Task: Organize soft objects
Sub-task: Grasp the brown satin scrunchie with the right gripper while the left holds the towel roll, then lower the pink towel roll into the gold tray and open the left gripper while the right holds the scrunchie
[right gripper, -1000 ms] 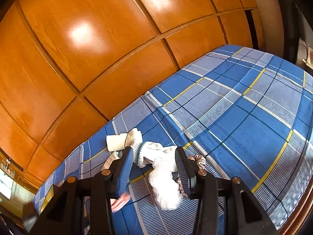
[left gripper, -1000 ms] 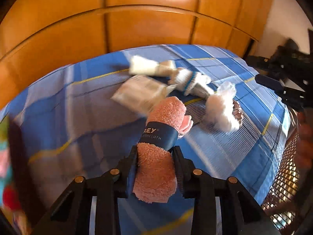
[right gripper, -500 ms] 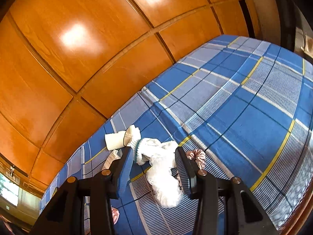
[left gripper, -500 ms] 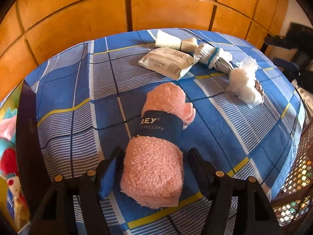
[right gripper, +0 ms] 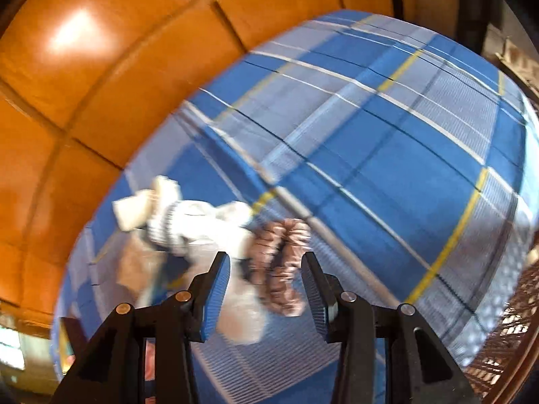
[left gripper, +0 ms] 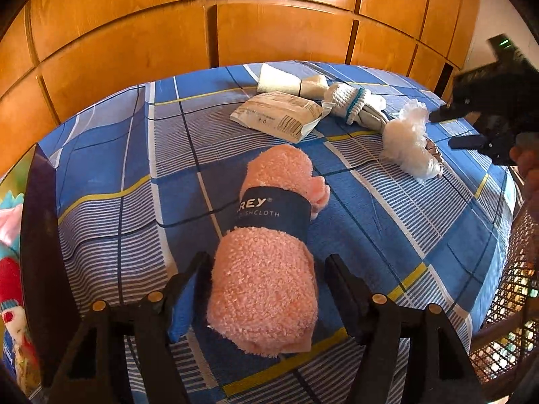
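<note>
A rolled pink washcloth with a dark paper band lies on the blue plaid bedspread. My left gripper is open, its jaws apart on either side of the roll's near end. Beyond lie a beige packet, a white rolled cloth, a white sock bundle with a teal band and a white fluffy puff. My right gripper is open above a brown scrunchie, with the puff and sock bundle beside it; this view is blurred.
Orange wooden panels rise behind the bed. A dark bed frame edge and colourful fabric are at the left. A woven cane surface lies past the right edge. The right gripper shows at the right of the left wrist view.
My left gripper has opened and let go of the pink washcloth, which now rests on the bedspread. My right gripper has moved down toward the scrunchie and puff.
</note>
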Demonstrator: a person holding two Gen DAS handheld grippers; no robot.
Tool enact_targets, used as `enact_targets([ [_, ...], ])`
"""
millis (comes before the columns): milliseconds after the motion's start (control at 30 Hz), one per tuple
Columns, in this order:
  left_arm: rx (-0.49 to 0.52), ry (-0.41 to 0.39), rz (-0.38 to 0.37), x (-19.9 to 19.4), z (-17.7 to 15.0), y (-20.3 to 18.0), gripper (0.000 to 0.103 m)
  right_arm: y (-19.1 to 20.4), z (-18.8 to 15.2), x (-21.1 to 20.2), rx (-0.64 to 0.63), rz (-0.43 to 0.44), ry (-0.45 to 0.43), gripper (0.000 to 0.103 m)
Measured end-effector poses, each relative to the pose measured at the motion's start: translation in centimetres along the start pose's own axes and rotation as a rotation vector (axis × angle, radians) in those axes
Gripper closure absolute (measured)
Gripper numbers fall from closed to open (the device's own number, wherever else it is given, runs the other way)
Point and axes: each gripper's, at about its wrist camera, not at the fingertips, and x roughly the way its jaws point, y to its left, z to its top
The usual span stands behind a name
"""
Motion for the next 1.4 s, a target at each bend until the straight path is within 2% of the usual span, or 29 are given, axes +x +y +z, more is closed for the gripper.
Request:
enact_targets([
  [167, -0.004, -0.003, -0.003, -0.2, -0.2, 0.0, 0.033, 1.0, -0.1, 2.2, -0.069, -0.099, 0.072, 0.063],
  [300, -0.003, -0.002, -0.004, -0.3, -0.1, 0.0, 0.032, 1.9, 0.1, 3.5, -0.105, -0.096, 0.076, 0.063],
  [367, -0.003, -0.002, -0.002, -0.3, -0.1, 0.0, 0.032, 2.5, -0.2, 4.9, -0.159, -0.124, 0.111, 0.063],
  [400, -0.004, -0.003, -0.002, -0.3, -0.1, 0.0, 0.033, 2.7, -0.4, 5.4, -0.18, -0.149, 0.125, 0.067],
  [433, -0.008, -0.005, -0.003, -0.4, -0.1, 0.0, 0.037, 3.2, -0.5, 5.3, -0.22, -0.186, 0.106, 0.07],
  [467, -0.014, -0.008, 0.0, -0.5, -0.1, 0.1, 0.044, 3.4, -0.6, 5.4, -0.234, -0.201, 0.106, 0.078],
  [500, -0.023, -0.013, 0.014, -0.6, -0.1, 0.2, 0.063, 3.4, -0.8, 5.5, -0.244, -0.22, 0.106, 0.081],
  [533, -0.035, -0.018, 0.007, -0.9, 0.0, 0.4, 0.067, 3.5, -0.8, 5.5, -0.249, -0.226, 0.102, 0.083],
  [700, -0.099, -0.032, -0.096, -2.2, 0.0, 1.5, 0.071, 4.2, -1.1, 5.9, -0.306, -0.271, 0.102, 0.08],
  [800, -0.155, -0.04, -0.174, -3.2, -0.2, 2.1, 0.071, 3.9, -0.9, 5.8, -0.285, -0.255, 0.104, 0.08],
  [933, -0.197, -0.073, -0.218, -5.1, -0.1, 2.5, 0.071, 3.5, -0.5, 5.6, -0.287, -0.258, 0.093, 0.082],
  [1067, -0.201, -0.141, -0.174, -8.3, 0.2, 2.9, 0.071, 3.0, -0.2, 5.3, -0.271, -0.249, 0.09, 0.084],
  [1200, -0.226, -0.194, -0.078, -11.3, 0.2, 4.1, 0.071, 2.7, -0.2, 5.1, -0.287, -0.258, 0.087, 0.084],
  [1400, -0.333, -0.243, 0.044, -14.8, -0.7, 8.3, 0.071, 2.8, -0.4, 5.5, -0.289, -0.26, 0.084, 0.084],
])
